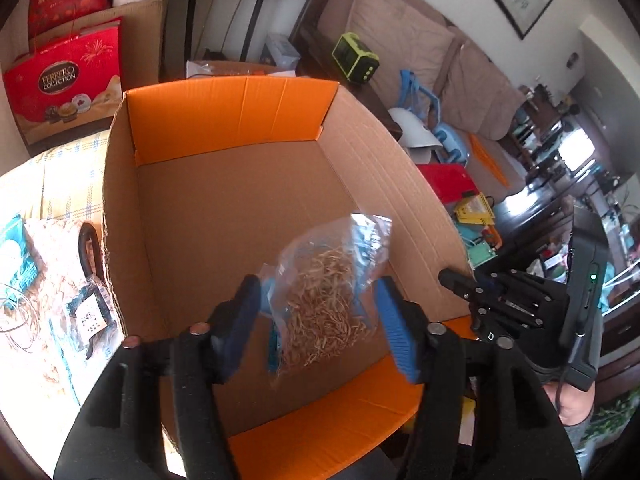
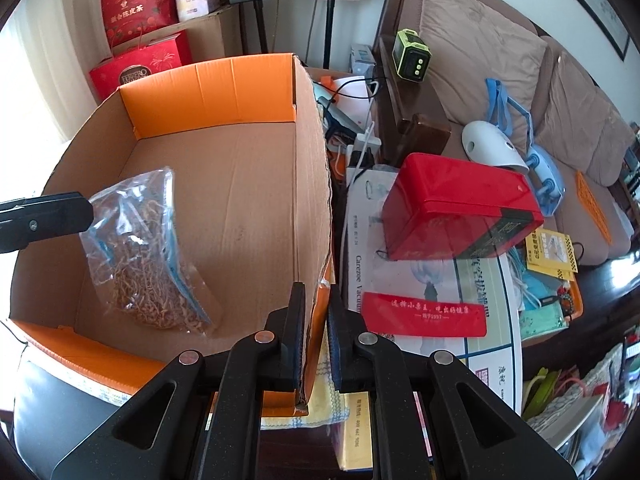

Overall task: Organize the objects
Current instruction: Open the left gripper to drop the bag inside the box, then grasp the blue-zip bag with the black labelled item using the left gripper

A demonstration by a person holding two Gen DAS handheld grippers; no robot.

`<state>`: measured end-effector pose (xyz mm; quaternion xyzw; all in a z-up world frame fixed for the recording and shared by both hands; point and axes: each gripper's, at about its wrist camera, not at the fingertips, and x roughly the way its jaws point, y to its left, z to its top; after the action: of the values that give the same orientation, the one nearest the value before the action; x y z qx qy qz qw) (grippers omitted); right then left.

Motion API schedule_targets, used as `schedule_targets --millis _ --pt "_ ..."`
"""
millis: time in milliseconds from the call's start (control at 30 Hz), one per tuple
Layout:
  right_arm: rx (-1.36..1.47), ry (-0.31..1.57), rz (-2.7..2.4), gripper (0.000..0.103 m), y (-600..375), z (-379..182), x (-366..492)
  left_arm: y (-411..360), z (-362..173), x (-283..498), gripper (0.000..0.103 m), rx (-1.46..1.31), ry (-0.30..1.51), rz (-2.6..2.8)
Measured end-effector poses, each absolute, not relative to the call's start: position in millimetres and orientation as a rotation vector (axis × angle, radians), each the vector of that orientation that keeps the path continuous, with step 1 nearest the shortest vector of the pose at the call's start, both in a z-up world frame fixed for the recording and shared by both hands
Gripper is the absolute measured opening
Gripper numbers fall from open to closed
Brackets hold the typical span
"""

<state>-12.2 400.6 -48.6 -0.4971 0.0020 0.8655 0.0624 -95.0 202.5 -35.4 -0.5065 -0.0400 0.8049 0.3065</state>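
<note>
One cardboard box, one herb bag

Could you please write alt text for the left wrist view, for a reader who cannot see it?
The open left tool frames a clear bag of dried strands inside an open cardboard box. The right tool is at the box's right wall.

Brown cardboard box, orange flaps; clear bag, tan shreds; blue-padded fingers.
</note>
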Motion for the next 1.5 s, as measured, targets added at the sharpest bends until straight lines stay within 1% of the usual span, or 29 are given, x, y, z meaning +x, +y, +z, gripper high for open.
schedule_targets --millis 100,167,233,467,633,800,867,1000,1133,1233,1500 --pt "-1.503 0.005 2.615 0.010 400 -49 -12 194 -26 -91 0.066 -1.308 -0.083 2.154" --pt "-1.504 0.006 2.613 0.010 399 -49 -12 185 -18 -87 0.078 -1.273 -0.063 2.184" --pt "-1.504 0.008 2.612 0.010 399 -49 -13 176 -9 -83 0.086 -1.240 -0.037 2.228" --pt "-1.517 0.076 2.619 0.010 404 -48 -13 133 9 -82 0.092 -1.184 0.039 2.380" --pt "-1.503 0.078 2.626 0.010 406 -43 -12 85 11 -87 0.092 -1.206 0.028 2.469" --pt "-1.492 0.068 2.631 0.010 404 -42 -12 32 -6 -95 0.092 -1.281 -0.016 2.524" --pt "-1.493 0.056 2.629 0.013 402 -43 -13 16 -17 -97 0.092 -1.324 -0.039 2.518" --pt "-1.489 0.048 2.619 0.014 399 -44 -14 -5 -38 -100 0.092 -1.400 -0.106 2.495" --pt "-1.487 0.058 2.617 0.015 400 -44 -14 -14 -60 -101 0.092 -1.473 -0.260 2.358" --pt "-1.488 0.057 2.614 0.014 400 -44 -14 -13 -73 -103 0.088 -1.508 -0.348 2.275" --pt "-1.494 0.049 2.602 0.015 397 -47 -12 -8 -102 -118 0.068 -1.568 -0.677 2.036"
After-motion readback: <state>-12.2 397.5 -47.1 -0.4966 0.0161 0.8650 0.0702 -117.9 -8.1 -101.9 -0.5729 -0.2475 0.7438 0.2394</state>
